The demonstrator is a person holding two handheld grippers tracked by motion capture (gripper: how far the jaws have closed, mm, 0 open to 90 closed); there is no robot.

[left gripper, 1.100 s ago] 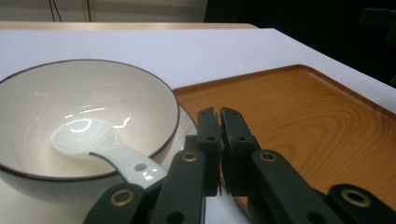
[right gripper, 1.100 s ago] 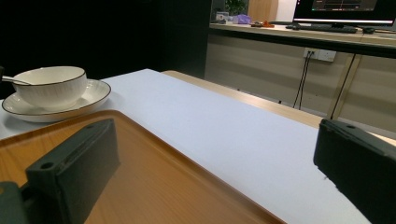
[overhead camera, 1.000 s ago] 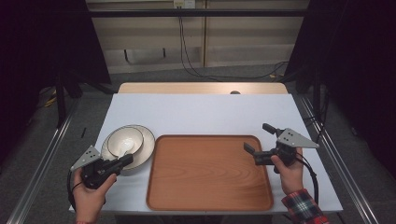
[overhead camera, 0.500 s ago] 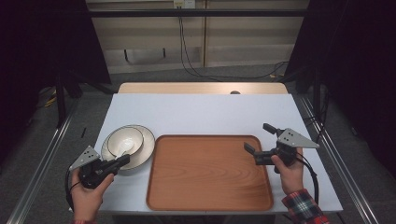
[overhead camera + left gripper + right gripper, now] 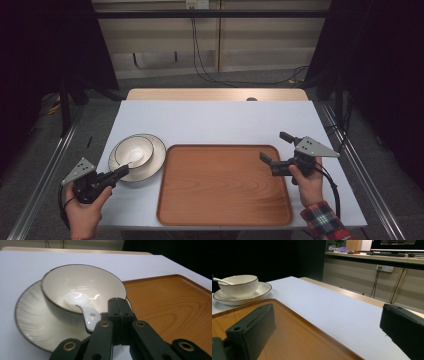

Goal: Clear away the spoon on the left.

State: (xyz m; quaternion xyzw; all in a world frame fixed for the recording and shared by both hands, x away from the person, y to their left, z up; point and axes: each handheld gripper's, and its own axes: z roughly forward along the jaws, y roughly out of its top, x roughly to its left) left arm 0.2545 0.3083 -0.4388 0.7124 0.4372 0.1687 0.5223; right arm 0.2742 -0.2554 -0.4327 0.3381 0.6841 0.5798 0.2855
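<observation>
A cream bowl with a dark rim stands on a ribbed plate at the table's left. A white spoon lies in the bowl, its handle sloping over the rim toward me. My left gripper is shut, its tips at the bowl's near rim. The spoon handle runs beside and under its left jaw, not between the pads. My right gripper is open and empty over the right edge of the wooden tray.
The tray fills the table's middle front, right beside the plate. The pale table top stretches behind it to a wooden strip at the far edge. Cables hang down the wall behind. Metal rails run along both sides of the table.
</observation>
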